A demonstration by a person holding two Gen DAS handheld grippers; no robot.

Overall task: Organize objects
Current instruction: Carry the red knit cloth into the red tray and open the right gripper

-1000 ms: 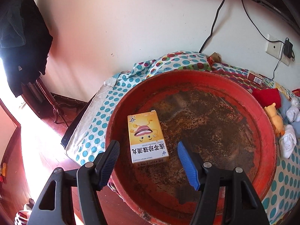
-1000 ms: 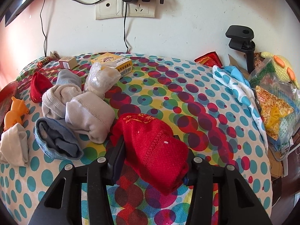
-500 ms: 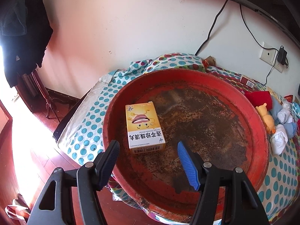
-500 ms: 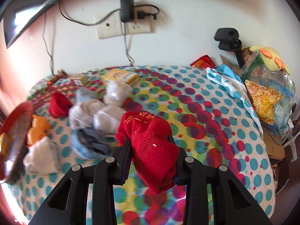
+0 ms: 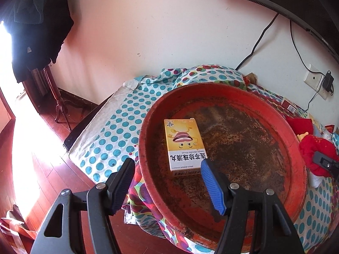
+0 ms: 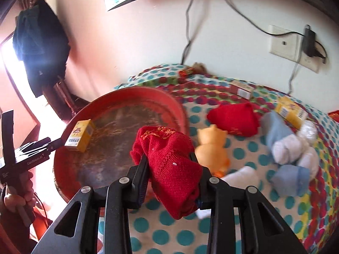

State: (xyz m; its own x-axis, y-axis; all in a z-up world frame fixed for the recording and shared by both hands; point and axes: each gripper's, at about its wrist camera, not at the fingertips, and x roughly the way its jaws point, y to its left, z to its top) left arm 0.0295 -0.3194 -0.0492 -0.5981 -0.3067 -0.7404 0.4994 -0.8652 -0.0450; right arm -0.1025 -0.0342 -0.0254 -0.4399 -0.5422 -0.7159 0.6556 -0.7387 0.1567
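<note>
Left wrist view first: the left gripper (image 5: 167, 182) has its fingers spread wide with nothing between them. They hang over the near rim of a big red basin (image 5: 296, 169) with a rusty, worn bottom. The left finger sits outside the rim, over the polka-dot cloth (image 5: 118, 131); the blue-padded right finger is over the basin's inside. A yellow medicine box (image 5: 183, 146) lies flat in the basin just ahead of the fingers, its near end close to the right finger's tip but not touching as far as I can tell. Way off to the right of the fingers, past the basin's rim, a rolled red sock (image 5: 315, 148) is visible with a dark finger of the other gripper on it. A wall socket (image 5: 315, 80) with a charger plugged in is up on the wall behind.

Right wrist view (a bit blurry): the right gripper (image 6: 169, 177) has its fingers clamped tight on the red sock (image 6: 169, 163), which bulges above and droops below them. It's held up in the air, around the basin's (image 6: 180, 114) right rim as seen here. Ahead and left of the fingers the medicine box (image 6: 81, 135) sits in the basin, with the left gripper's (image 6: 53, 142) tip next to it and a hand (image 6: 18, 192) on its handle. Right of the fingers, on the cloth (image 6: 254, 211), are an orange toy pig (image 6: 211, 146), another red sock (image 6: 235, 120), some rolled white and blue socks (image 6: 290, 148), and a second yellow box (image 6: 291, 112) further back.
</note>
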